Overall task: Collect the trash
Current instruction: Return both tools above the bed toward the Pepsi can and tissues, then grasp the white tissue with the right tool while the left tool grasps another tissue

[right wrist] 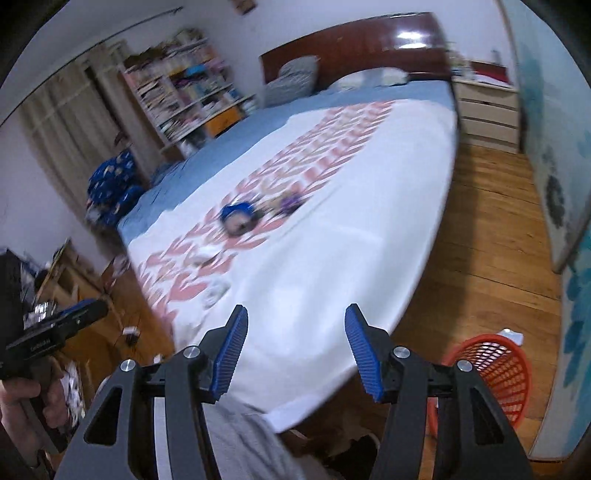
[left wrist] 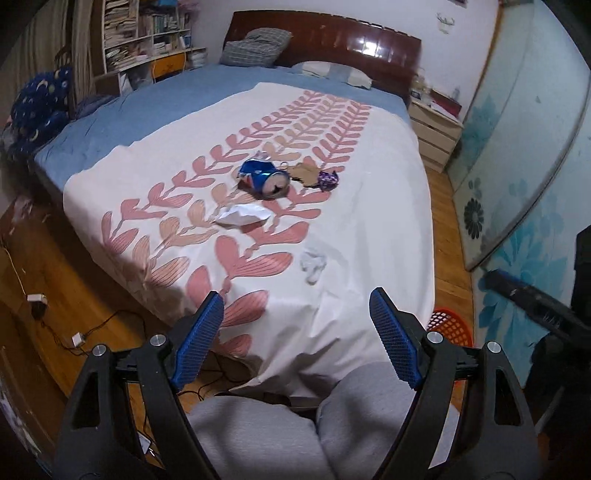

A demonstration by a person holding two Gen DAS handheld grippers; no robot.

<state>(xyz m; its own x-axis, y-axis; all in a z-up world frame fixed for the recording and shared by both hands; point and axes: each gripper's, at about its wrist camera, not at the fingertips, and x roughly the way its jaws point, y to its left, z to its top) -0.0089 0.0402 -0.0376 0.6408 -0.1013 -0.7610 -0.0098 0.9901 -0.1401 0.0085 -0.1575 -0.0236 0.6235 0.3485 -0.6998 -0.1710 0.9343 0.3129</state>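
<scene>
Trash lies on the white leaf-patterned bedspread: a crushed blue can, a brown scrap, a purple wrapper, a white paper piece and a crumpled white tissue. My left gripper hovers open above the bed's near edge, nothing between its blue pads. In the blurred right wrist view the can, the purple wrapper and the tissue show too. My right gripper is open and empty over the bed's foot. A red mesh basket stands on the floor at the right.
A person's grey-trousered knees sit below the grippers. The red basket's rim peeks past the bed corner. A nightstand and a floral wardrobe door line the right side. Bookshelves stand at the back left. Cables and plugs lie on the floor.
</scene>
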